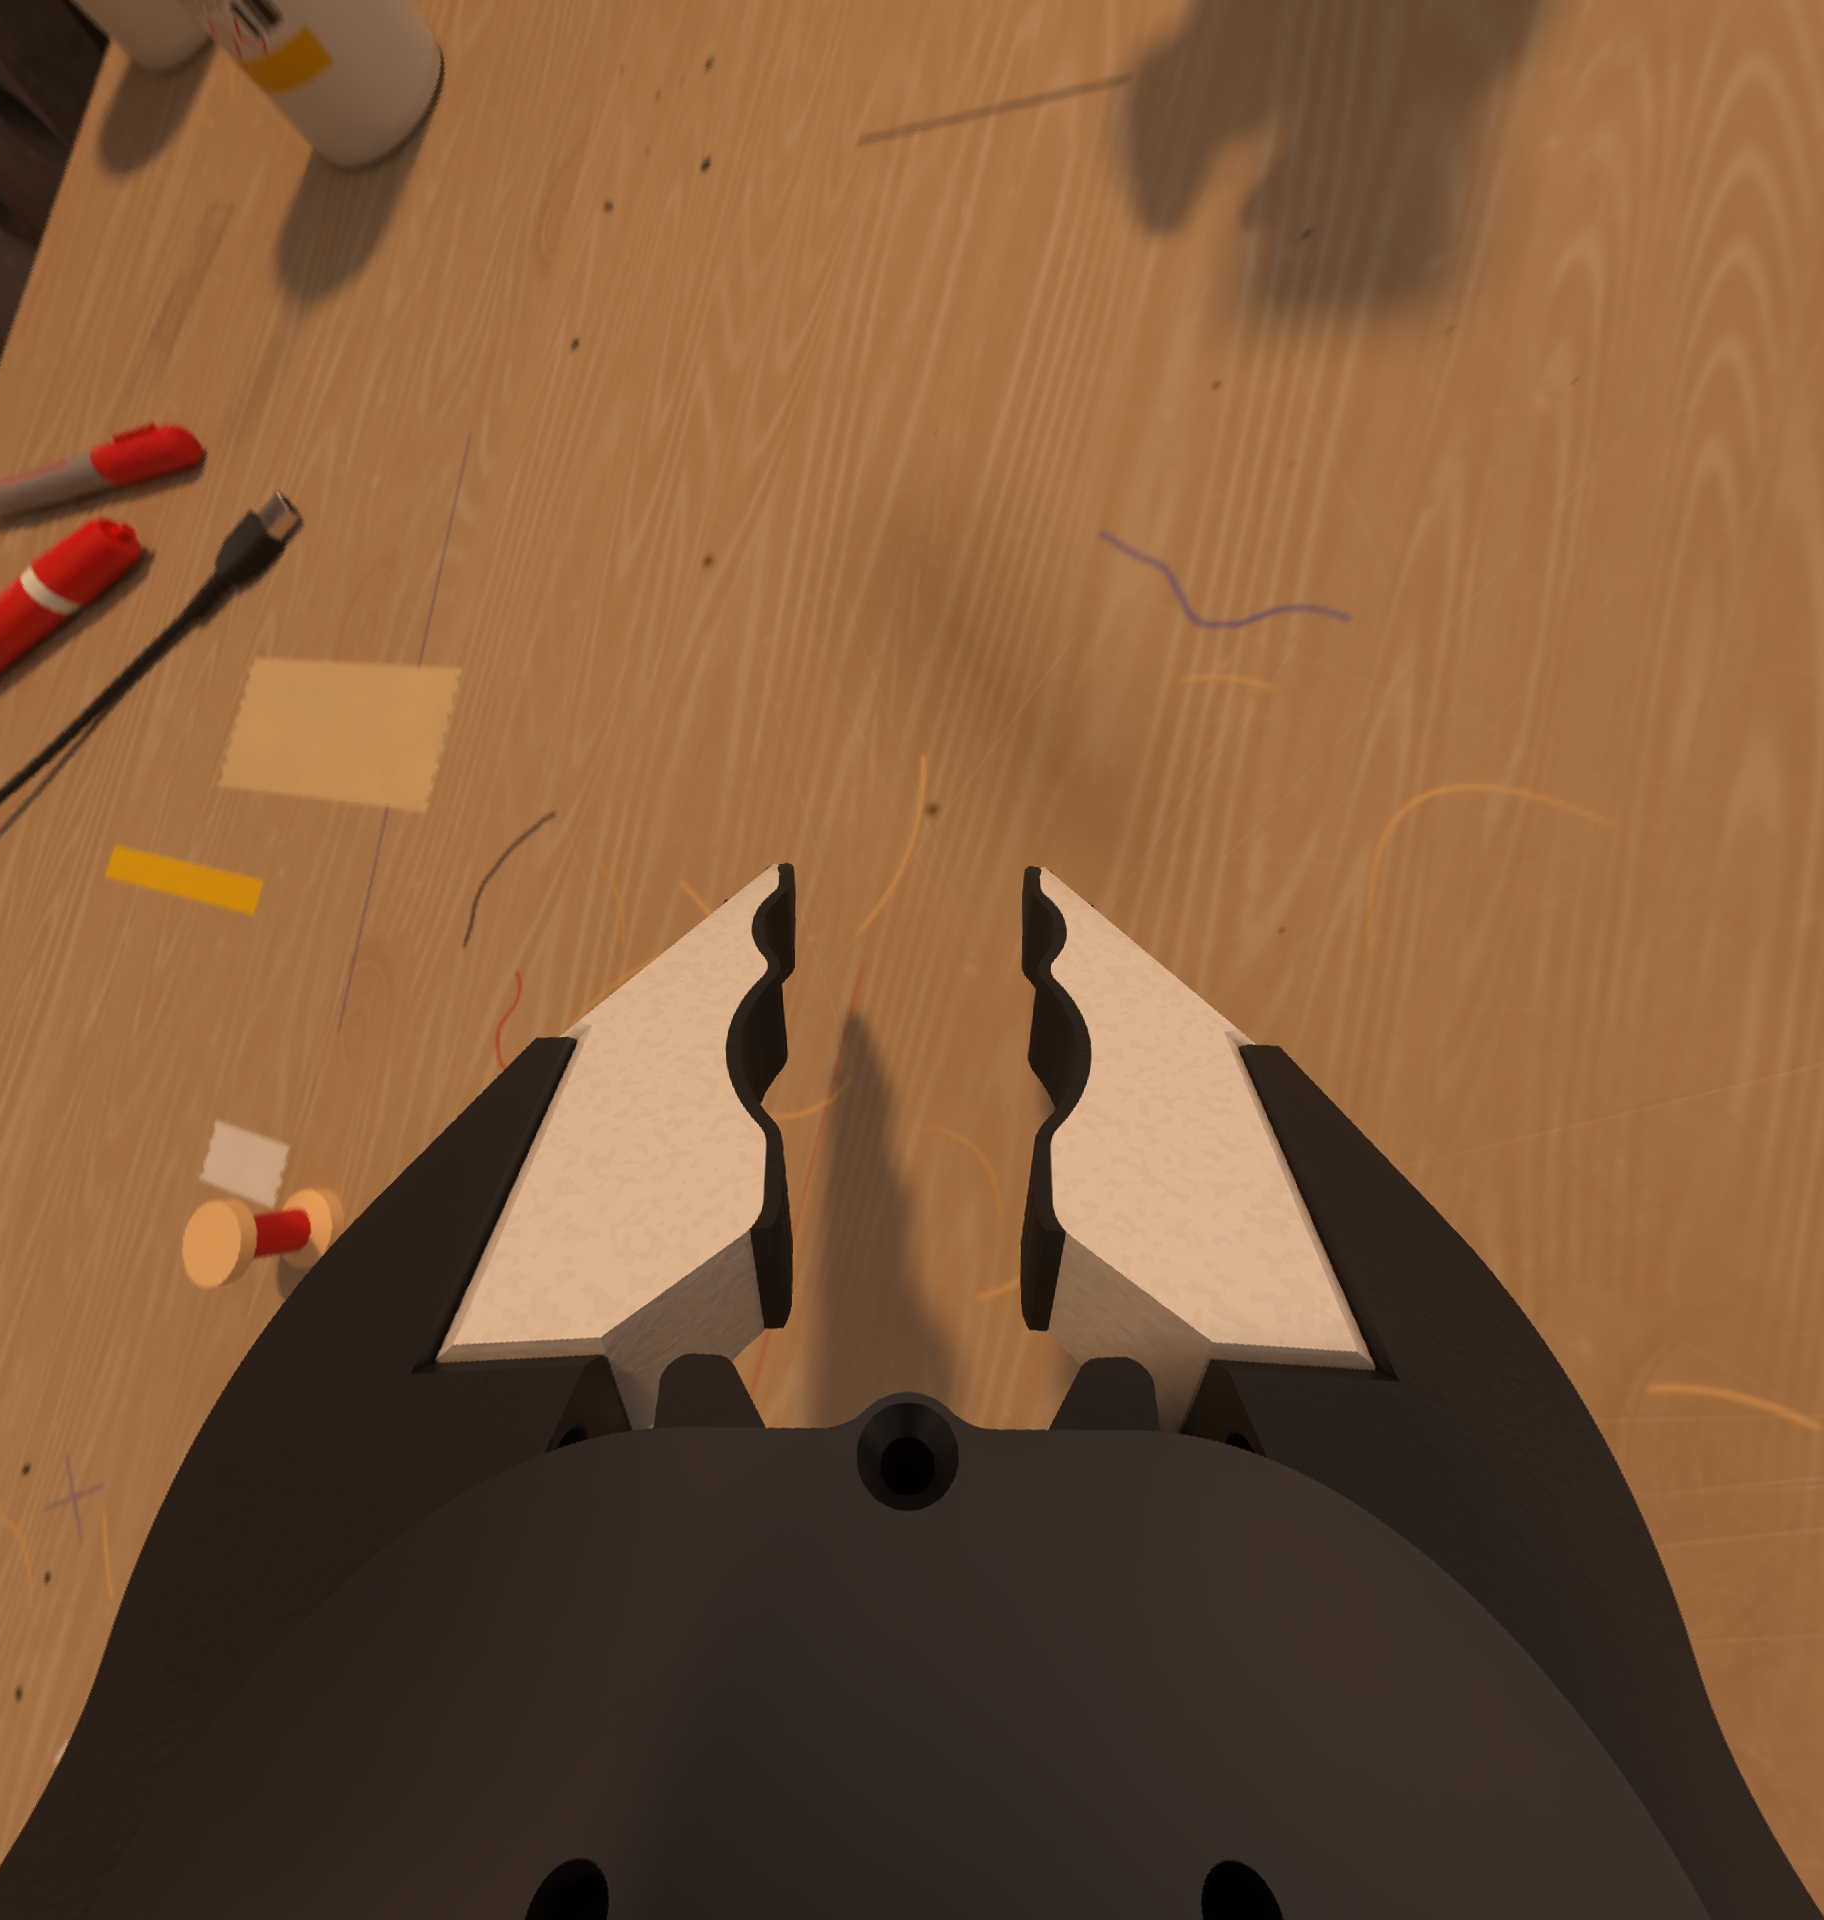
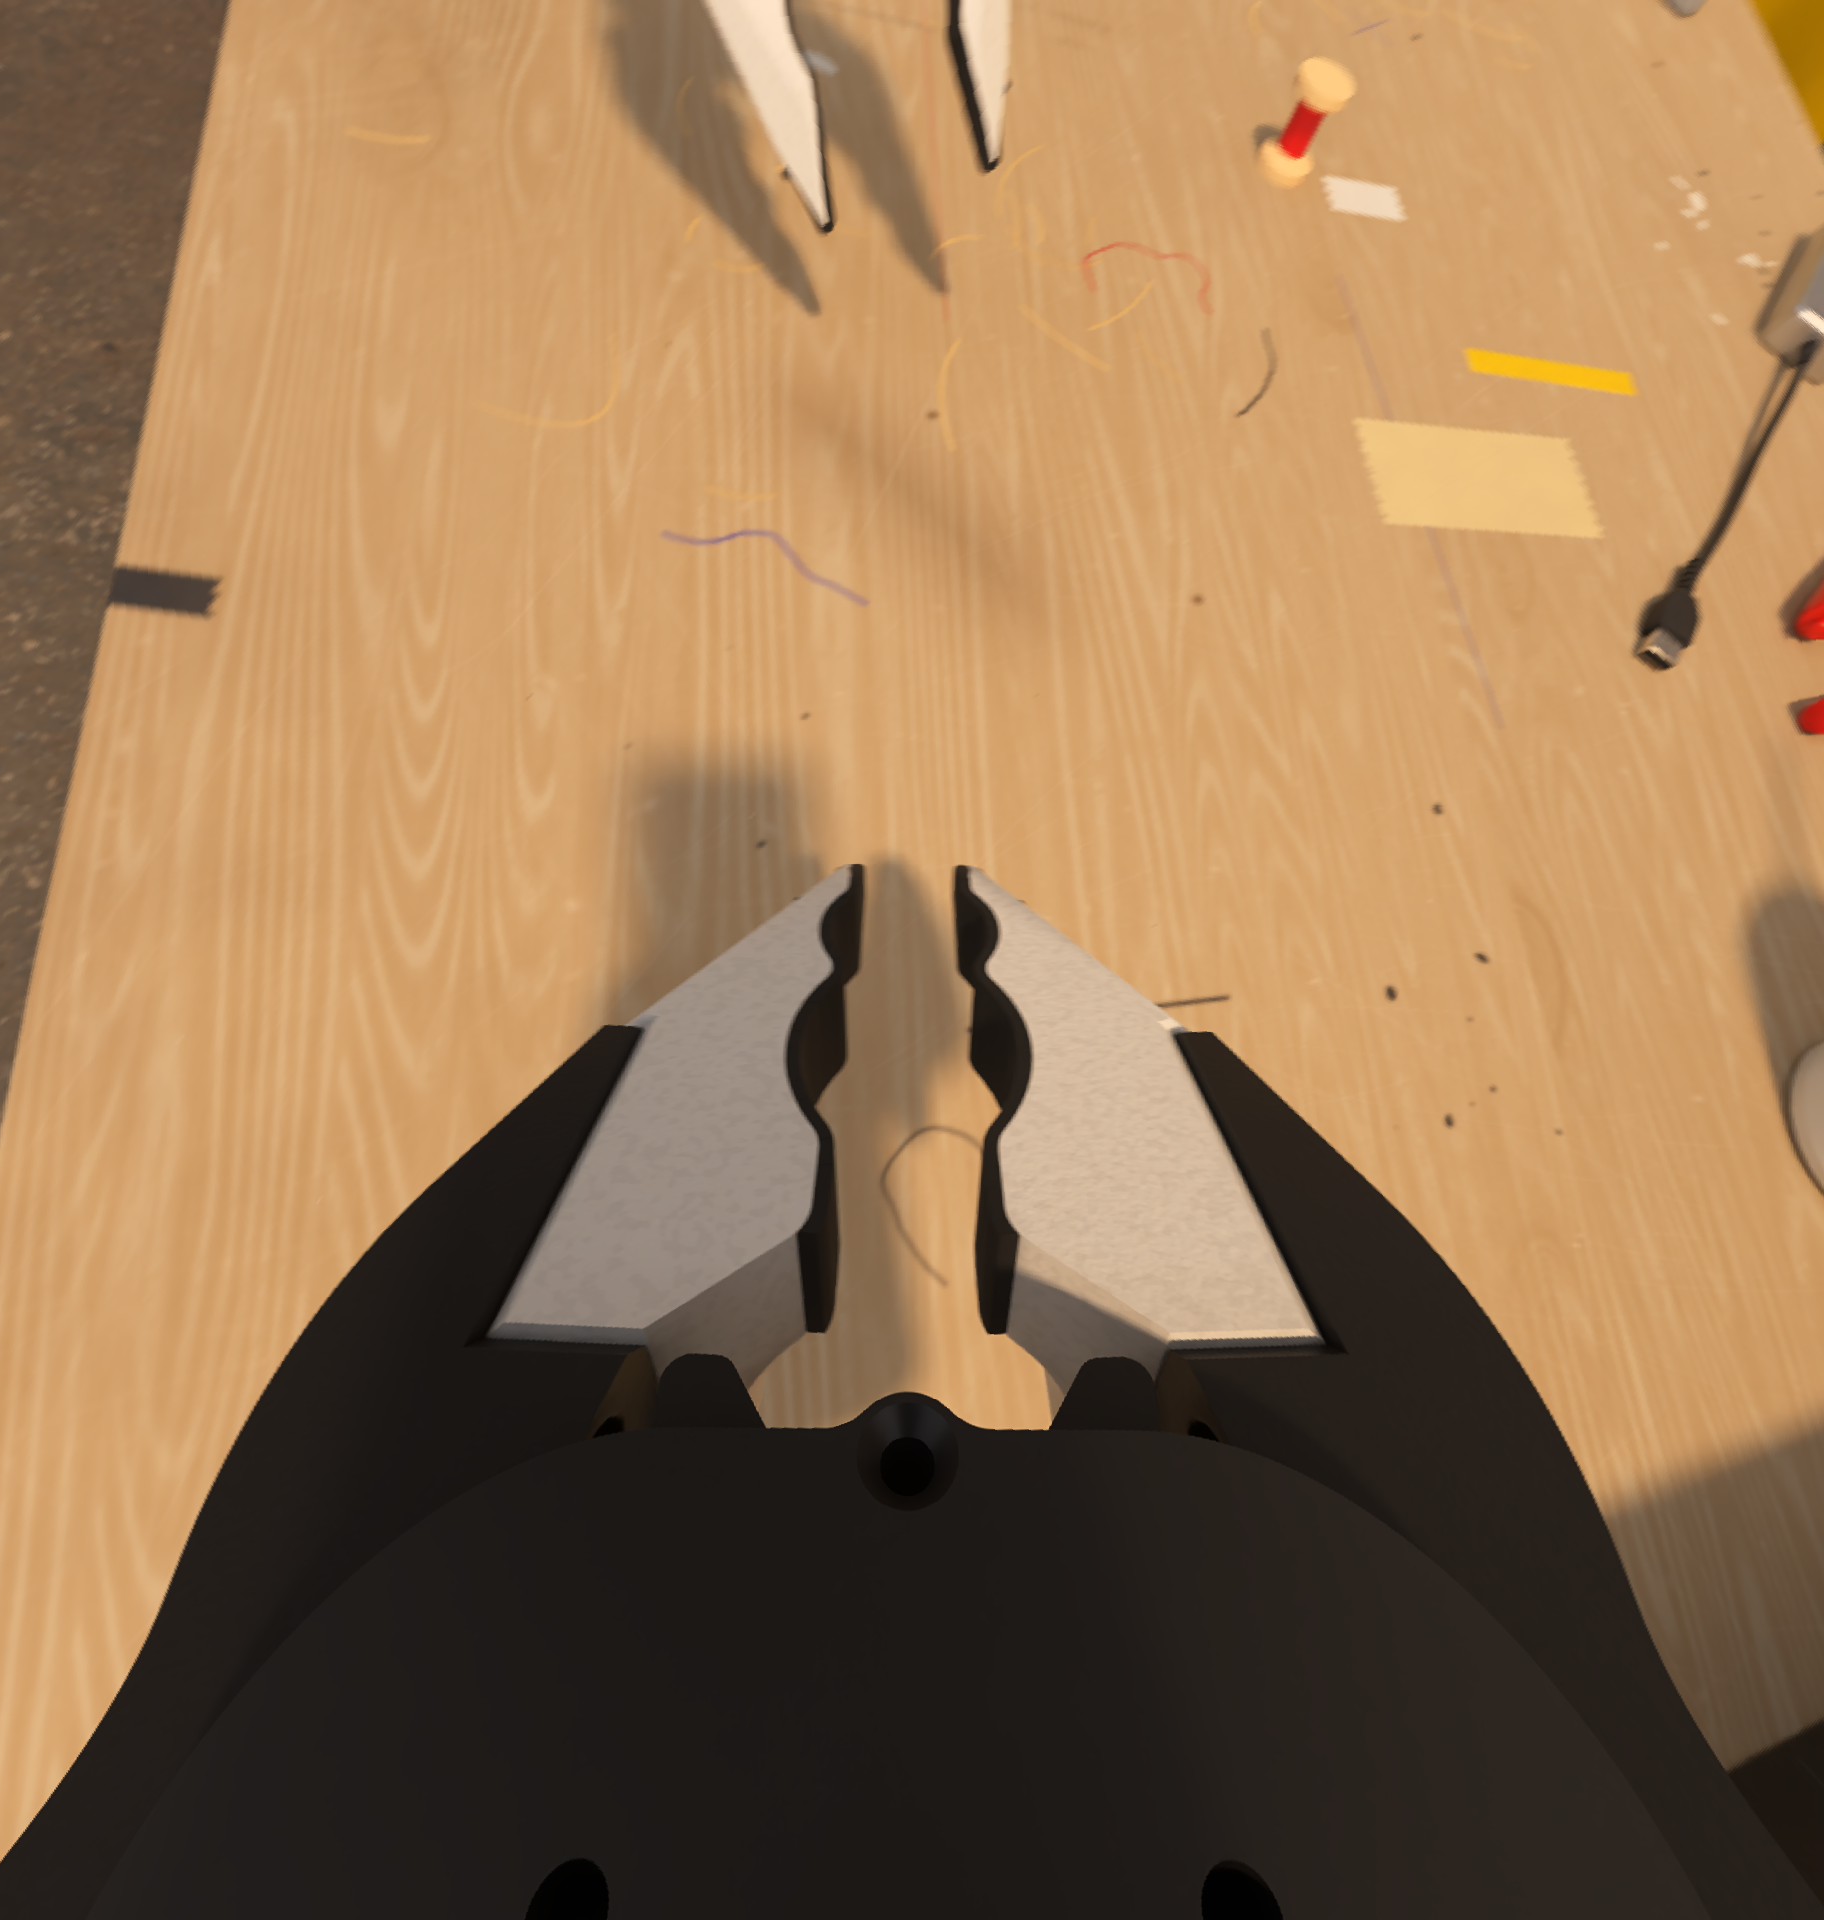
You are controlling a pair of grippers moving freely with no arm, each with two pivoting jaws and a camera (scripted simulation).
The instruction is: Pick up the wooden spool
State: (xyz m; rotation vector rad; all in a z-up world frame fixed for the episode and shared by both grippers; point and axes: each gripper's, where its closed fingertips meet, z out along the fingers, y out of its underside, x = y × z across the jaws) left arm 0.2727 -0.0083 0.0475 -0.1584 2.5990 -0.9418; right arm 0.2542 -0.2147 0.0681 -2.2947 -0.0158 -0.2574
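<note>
We log red-threaded wooden spool (image 1: 261, 1234), lying on side, at eight o'clock of nearer left gripper (image 1: 906, 883); both grippers apart, empty; right gripper (image 2: 908, 881) far.

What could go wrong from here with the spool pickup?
1. The wooden spool lies on its side beside the left tongs, outside their gap, so a nudge may roll it.
2. A white scrap lies right next to it and could get pinched along.
3. Both tongs, including the right tongs, are empty; neither is aligned yet.
</note>
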